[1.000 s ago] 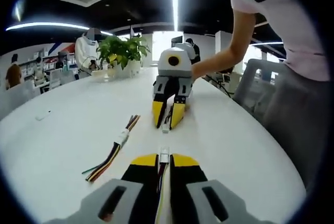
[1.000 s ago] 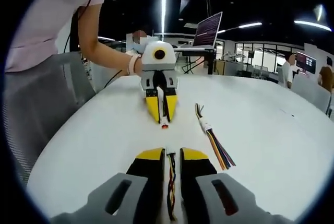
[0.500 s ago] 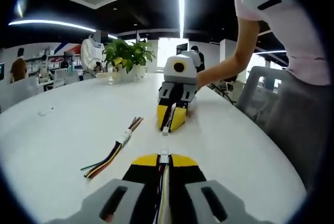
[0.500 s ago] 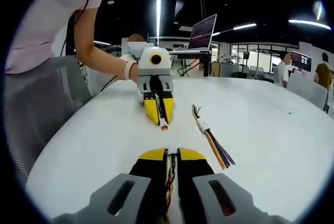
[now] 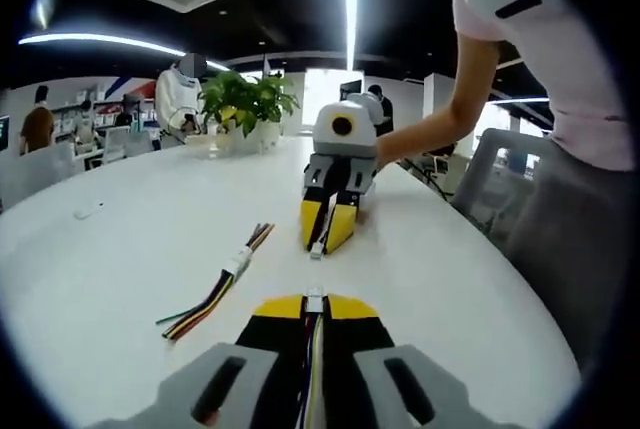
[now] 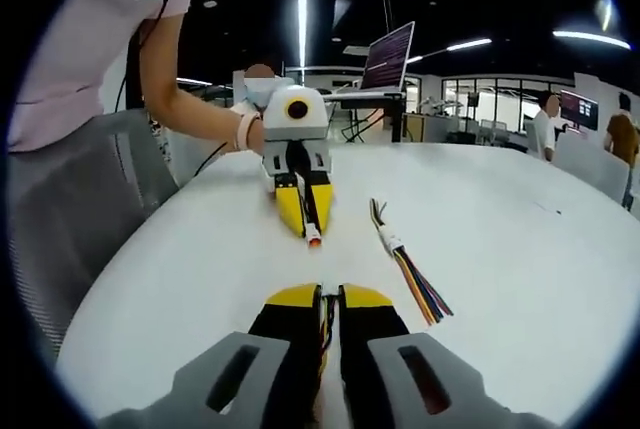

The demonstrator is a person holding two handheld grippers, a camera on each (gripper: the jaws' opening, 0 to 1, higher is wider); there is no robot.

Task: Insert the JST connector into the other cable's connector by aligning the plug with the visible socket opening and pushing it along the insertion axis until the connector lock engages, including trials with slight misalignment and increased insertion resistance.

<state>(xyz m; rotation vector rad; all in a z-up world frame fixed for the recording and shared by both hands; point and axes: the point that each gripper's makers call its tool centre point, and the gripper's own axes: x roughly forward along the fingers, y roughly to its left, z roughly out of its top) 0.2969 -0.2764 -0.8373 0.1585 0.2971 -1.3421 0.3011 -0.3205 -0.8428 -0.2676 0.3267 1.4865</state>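
Gripping cables, both grippers' fingers closed, white table [image 5: 120, 249], potted plant [image 5: 245, 104], ceiling striplights [image 6: 302, 19]

White table [image 5: 120, 249], spare cable [image 5: 222, 282]

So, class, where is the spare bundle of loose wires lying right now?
The spare bundle lies on the white table, left of both grippers in the left gripper view.

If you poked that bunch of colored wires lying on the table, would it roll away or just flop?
Probably flop. The wire bunch lies flat on the table with its loose ends splayed out, so it looks limp, not stiff. It is thin, with a small white connector midway, so it is likely very light and would slide, not roll.
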